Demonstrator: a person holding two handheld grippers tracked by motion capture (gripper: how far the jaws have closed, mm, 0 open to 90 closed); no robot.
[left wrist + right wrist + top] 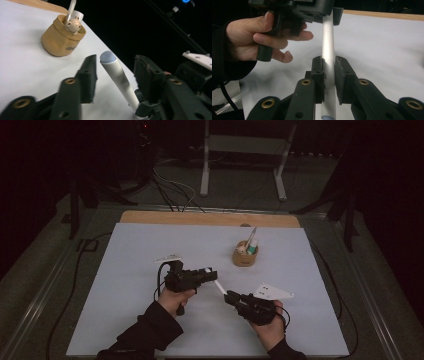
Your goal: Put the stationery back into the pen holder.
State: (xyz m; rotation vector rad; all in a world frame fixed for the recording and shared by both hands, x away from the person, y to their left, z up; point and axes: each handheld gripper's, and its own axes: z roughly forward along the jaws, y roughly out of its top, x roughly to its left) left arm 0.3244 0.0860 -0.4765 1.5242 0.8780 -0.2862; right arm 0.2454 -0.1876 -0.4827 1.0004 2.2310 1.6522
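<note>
Right now I have a white marker (220, 287) held up off the white mat (125, 270), bridging the space between my two grippers, and it looks to me like a handover caught halfway. My right gripper (231, 296) has its jaws closed tight on the marker's barrel; in the right gripper view the pads press it from both sides. My left gripper (211, 273) sits at the marker's other end with its jaws spread wide, and in the left gripper view the marker (117, 80) stands in the gap between them without either jaw touching it, as far as I can tell. So I judge the pick-up finished and the pass itself unfinished: either the left has yet to close, or it has let go, and I cannot say which.

What is left, by my guess, is getting the marker into the tan cup (245, 255), which stands on the mat beyond the right gripper, well apart from both. It already holds a pen-like stick, a small round figure and another white cylinder.

The marker (328, 47) is a smooth, plain white tube with a flat bluish-grey end cap, slim and slightly glossy, with a faint dark smudge partway down its barrel.
</note>
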